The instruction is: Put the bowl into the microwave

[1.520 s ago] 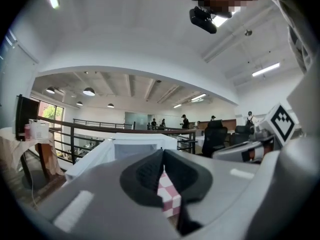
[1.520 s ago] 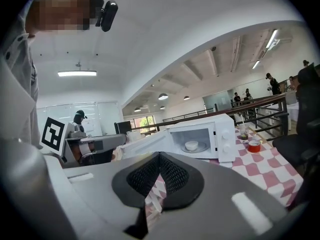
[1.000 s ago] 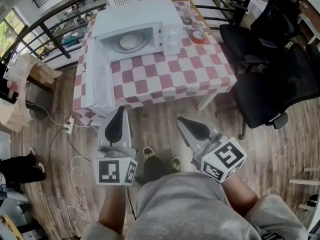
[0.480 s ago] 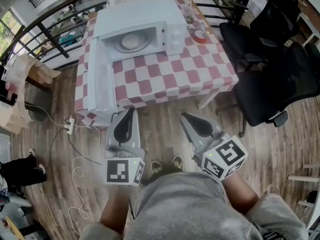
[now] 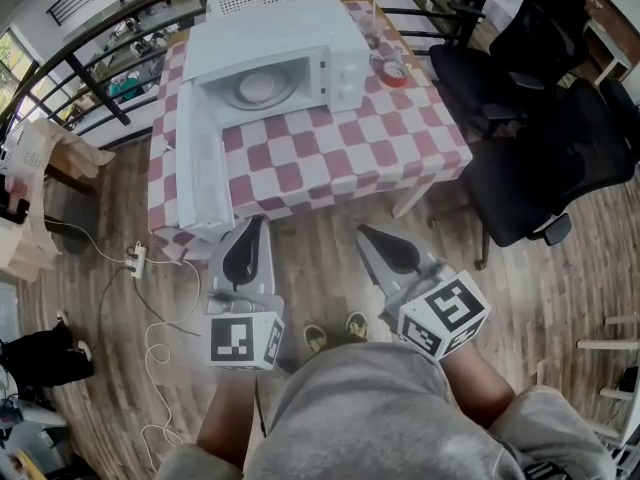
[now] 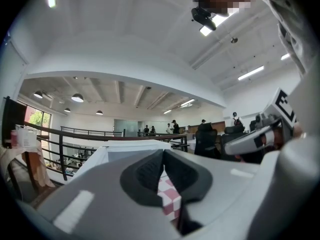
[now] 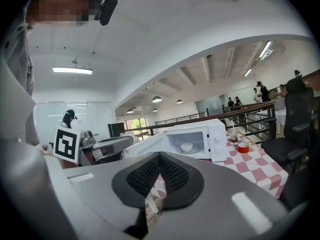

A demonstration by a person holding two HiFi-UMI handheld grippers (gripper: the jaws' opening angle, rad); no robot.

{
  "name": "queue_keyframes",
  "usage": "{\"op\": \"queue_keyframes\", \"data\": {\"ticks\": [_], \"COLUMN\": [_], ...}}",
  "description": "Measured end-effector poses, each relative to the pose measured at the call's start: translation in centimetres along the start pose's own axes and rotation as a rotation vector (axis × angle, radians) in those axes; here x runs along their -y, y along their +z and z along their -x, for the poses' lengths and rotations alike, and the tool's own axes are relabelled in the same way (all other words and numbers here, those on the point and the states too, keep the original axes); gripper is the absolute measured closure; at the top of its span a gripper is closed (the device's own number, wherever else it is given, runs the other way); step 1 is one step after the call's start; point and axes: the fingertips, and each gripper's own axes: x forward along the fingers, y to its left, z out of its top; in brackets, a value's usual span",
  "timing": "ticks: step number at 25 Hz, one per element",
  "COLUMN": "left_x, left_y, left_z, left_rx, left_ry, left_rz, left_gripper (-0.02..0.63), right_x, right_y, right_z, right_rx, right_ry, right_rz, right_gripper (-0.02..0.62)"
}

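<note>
Left gripper [image 6: 163,170]: jaws pressed together, nothing between the pads; only checked cloth shows past them. Right gripper [image 7: 159,170] is the same, closed and empty. You hold both low in front of your body, over the wooden floor, well off the table's near edge.

Change over the last second: slight. Both grippers have stayed closed and kept their place by your waist. Your feet and the head view have shifted a little, and the table [image 5: 380,153] sits about where it was. No reach toward the microwave has begun.

Bowl [image 5: 258,88]: already inside the microwave [image 5: 275,33], on the turntable, near the middle of the cavity. The microwave stands at the table's far left corner. Its door [image 5: 198,168] hangs wide open, swung out along the table's left edge toward the near left corner.

Reading: the placing looks done. With your grippers idle, either the task is over or only the door is left. To close it you would need to step in and push near the door's free edge. Mind the white cable [image 5: 150,303] on the floor to your left.
</note>
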Motion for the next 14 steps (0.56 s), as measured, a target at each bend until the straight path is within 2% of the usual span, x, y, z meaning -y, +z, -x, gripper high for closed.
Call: {"op": "queue_keyframes", "data": {"ticks": [14], "left_x": [0.02], "left_y": [-0.81], "left_z": [-0.79], "left_rx": [-0.015], "left_ry": [-0.028], "left_rz": [-0.013], "left_gripper": [0.595], "right_x": [0.20], "right_y": [-0.18], "right_z": [0.09], "right_rx": [-0.017], "right_ry": [-0.038], "right_rz": [0.012], "right_gripper": [0.600]}}
